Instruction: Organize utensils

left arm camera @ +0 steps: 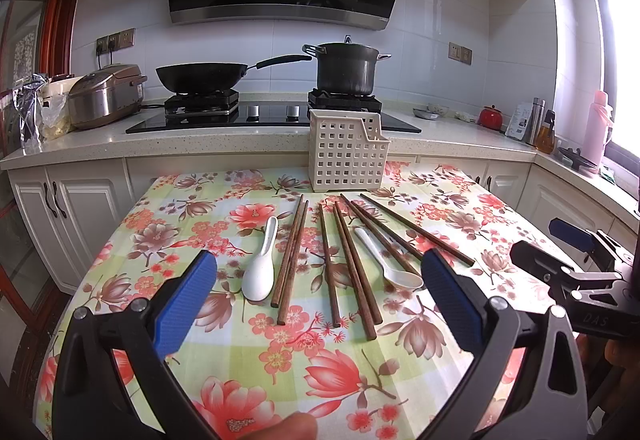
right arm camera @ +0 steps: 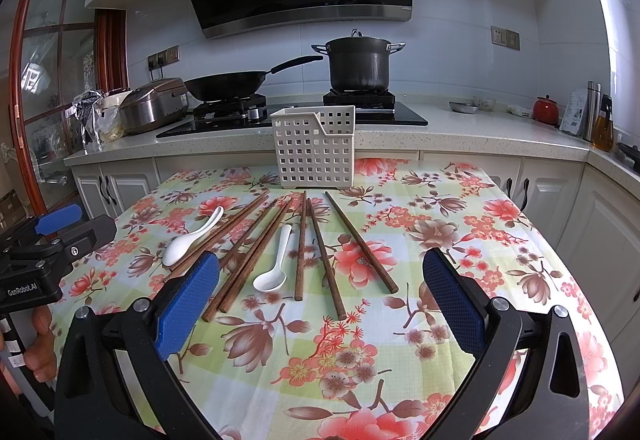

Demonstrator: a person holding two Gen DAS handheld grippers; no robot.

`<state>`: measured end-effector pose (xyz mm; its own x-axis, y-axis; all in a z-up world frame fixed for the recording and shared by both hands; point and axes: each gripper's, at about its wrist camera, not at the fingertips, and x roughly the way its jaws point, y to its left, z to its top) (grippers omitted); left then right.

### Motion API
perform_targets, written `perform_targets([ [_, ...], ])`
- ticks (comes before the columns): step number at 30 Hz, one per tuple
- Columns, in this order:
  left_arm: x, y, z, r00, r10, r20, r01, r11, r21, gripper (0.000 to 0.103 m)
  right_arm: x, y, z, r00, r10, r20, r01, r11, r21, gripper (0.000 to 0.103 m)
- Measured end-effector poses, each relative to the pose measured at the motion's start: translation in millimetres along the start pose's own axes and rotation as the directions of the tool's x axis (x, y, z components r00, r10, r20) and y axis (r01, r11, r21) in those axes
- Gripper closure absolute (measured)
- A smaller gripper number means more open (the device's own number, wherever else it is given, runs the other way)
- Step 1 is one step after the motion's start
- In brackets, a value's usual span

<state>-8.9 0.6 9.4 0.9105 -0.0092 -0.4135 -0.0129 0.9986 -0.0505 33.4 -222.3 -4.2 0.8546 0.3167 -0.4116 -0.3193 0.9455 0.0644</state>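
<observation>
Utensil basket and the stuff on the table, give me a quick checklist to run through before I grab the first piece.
1. Left gripper open, holding nothing: ok.
2. Right gripper open, holding nothing: ok.
3. White basket upright at the far side of the table: ok.
4. Basket has room inside: cannot tell, its inside is hidden.
5. Chopsticks lie flat in front of the basket, some crossing or touching: not ok for a clean single pick.
6. Both white spoons, left spoon and right spoon, lie among the chopsticks: ok, reachable.
</observation>
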Motion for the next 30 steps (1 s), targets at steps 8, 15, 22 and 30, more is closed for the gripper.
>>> perform_targets([
  [8, 0, 0, 0, 1.0, 0.0, -0.001, 0.0, 1.0, -0.001, 0.004, 0, -1, 0, 1.0, 0.0, -0.002, 0.0, 1.0, 0.002, 0.007],
  [15, 6, 4, 2, 0.999, -0.012, -0.033, 0.012, 1.0, -0.018, 0.004, 18, -4, 6, 0.993, 0.019, -0.112, -0.018, 1.0, 0.014, 0.007],
  [22, 48, 26, 27, 0.986, 0.0, -0.169, 0.0, 1.0, 0.005, 0.004, 84, -30, 26, 0.955, 0.045, -0.292, -0.036, 0.999, 0.037, 0.007],
  [30, 140, 52, 52, 0.935, -0.035, -0.353, 0.039, 0.999, 0.004, 0.031, 176, -47, 54, 0.907, 0.081, -0.413, -0.081, 0.997, 0.016, 0.009],
])
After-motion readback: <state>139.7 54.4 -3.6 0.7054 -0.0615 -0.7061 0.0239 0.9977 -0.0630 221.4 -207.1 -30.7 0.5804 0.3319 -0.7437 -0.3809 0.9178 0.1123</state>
